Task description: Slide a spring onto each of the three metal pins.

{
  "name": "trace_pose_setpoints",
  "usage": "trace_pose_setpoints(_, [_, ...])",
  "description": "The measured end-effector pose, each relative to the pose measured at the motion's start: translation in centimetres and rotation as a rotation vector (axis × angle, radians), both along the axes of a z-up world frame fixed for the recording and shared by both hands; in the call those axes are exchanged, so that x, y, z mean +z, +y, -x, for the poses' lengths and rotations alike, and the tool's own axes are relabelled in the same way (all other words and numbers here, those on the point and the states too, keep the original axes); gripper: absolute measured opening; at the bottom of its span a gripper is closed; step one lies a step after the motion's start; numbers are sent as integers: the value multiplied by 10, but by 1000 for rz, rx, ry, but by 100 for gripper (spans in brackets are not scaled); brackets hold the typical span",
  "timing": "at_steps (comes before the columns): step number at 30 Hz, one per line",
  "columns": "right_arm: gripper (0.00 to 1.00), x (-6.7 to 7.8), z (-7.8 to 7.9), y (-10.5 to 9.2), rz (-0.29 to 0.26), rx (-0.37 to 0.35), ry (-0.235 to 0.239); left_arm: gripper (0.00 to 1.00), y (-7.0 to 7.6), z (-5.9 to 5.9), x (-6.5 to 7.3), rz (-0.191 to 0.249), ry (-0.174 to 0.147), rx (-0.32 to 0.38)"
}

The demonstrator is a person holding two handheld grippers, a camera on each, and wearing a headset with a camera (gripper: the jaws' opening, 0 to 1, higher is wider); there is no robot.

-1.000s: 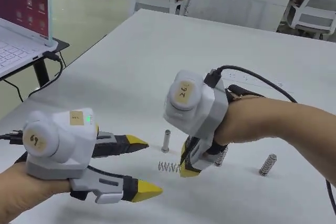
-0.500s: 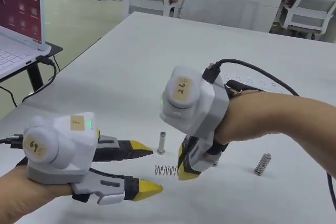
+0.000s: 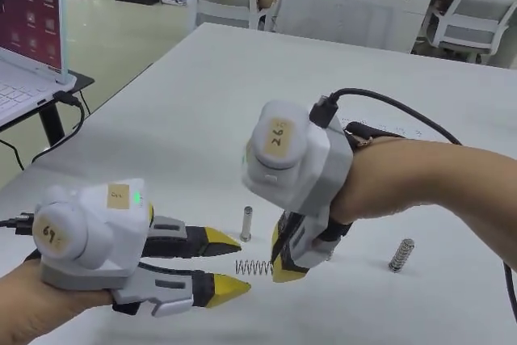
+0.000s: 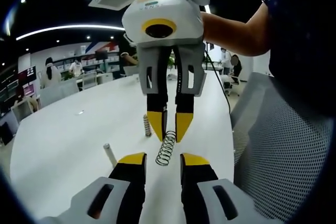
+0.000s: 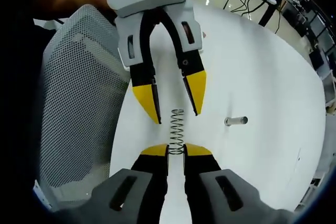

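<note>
The spring is lying loose and flat on the white table, between your two grippers and just beside the bare upright pin. You are holding the right gripper nose-down over one end of the spring. Its jaws are standing narrowed to about the coil's width around that end, and whether they are actually pinching it cannot be told. You are pointing the left gripper at the opposite end, with its jaws spread well apart and gripping nothing. The coil's tip is lying in the gap between them. A sprung pin, already wearing its coil, is standing well apart on the right.

Handling, as judged from the thin wire and open turns: the spring is likely weighing almost nothing, bending and compressing readily, and rolling or flicking away if it is nudged or squeezed off-centre. Taking hold across a few turns near one end, with light pressure, is leaving the other end's bore free to go over the pin. A hard pinch is risking crushed turns. The pin looks free-standing, so a sideways push from the spring may be tipping it.
</note>
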State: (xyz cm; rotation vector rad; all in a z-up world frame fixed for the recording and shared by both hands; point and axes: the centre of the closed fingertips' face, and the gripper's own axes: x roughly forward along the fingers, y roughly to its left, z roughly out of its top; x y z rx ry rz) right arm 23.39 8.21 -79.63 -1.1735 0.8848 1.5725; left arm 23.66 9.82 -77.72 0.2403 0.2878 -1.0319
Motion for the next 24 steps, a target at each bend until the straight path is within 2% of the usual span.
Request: trace_pose_setpoints(24, [8, 3, 3, 1, -1, 21, -8, 5, -5, 4, 2, -25, -23, -31])
